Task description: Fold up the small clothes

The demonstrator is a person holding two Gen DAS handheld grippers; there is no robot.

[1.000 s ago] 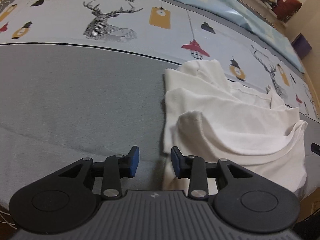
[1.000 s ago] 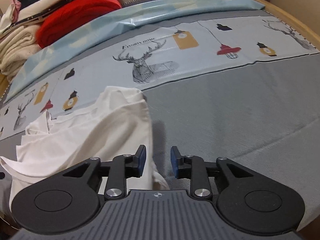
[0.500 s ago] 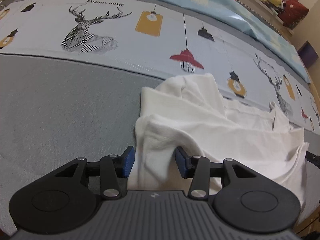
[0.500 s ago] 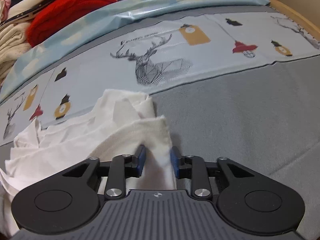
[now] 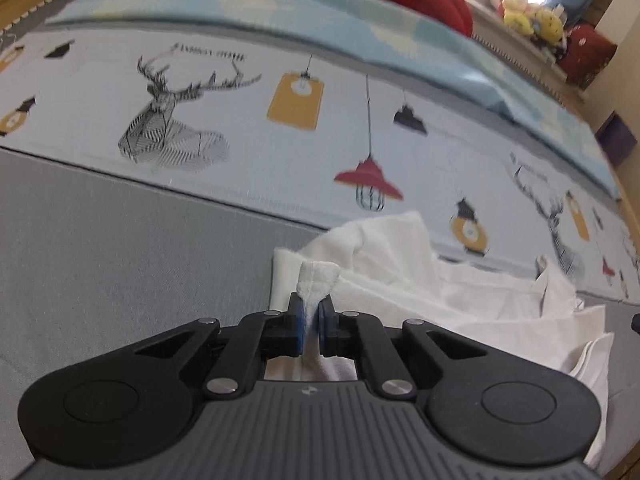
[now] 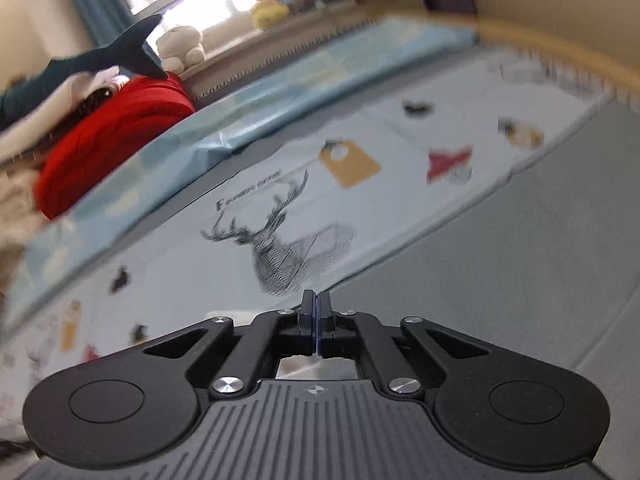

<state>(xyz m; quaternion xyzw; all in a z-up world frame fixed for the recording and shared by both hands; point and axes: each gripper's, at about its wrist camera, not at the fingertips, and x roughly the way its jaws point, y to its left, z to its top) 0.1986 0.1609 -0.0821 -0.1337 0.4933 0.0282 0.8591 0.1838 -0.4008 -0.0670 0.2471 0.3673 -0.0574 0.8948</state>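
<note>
On the bed (image 5: 120,248), my left gripper (image 5: 311,322) has just been closing and now pinches a bunched tuft of the white garment (image 5: 400,280) between its blue-padded fingers (image 5: 297,320), the cloth standing up in a small peak above them. The rest of the garment lies rumpled on the grey bedcover to the right of that grip, its far edge reaching the printed band of deer heads and hanging lamps. My right gripper (image 6: 316,322) has its fingers (image 6: 307,312) pressed together; from its own blurred, tilted view I cannot tell whether any cloth is caught between them, though a pale patch shows in the gap beneath. Beyond, a red blanket (image 6: 112,136) sits against the light blue bedding, with soft toys (image 6: 180,48) on the window ledge.
</note>
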